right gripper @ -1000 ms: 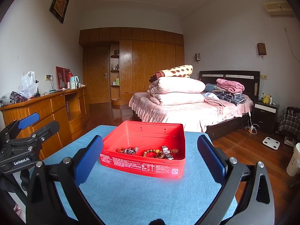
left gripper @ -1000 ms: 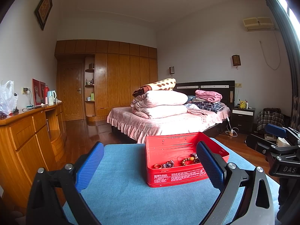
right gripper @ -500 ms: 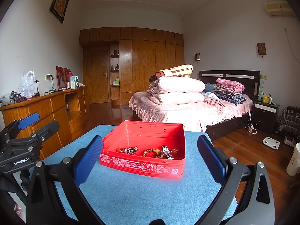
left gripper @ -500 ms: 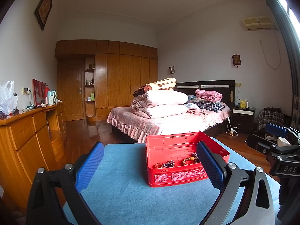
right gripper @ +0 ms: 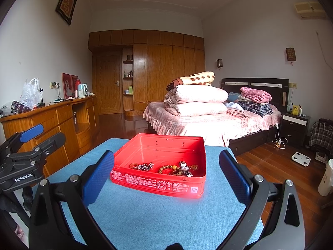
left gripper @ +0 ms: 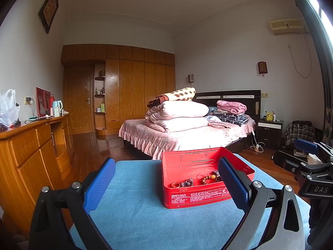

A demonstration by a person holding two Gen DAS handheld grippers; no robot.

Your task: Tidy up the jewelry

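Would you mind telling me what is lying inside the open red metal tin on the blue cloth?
Inside the open red metal tin: a reddish ring, a dark beaded bracelet, an amber bead bracelet and a silver watch. The near wall hides the closest strip of floor.

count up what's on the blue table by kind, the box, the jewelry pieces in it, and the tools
Red tin box: 1
Ring: 1
Bead bracelets: 2, the dark one beside the ring
Watch: 1
Tools, left, right: 2
Total: 7
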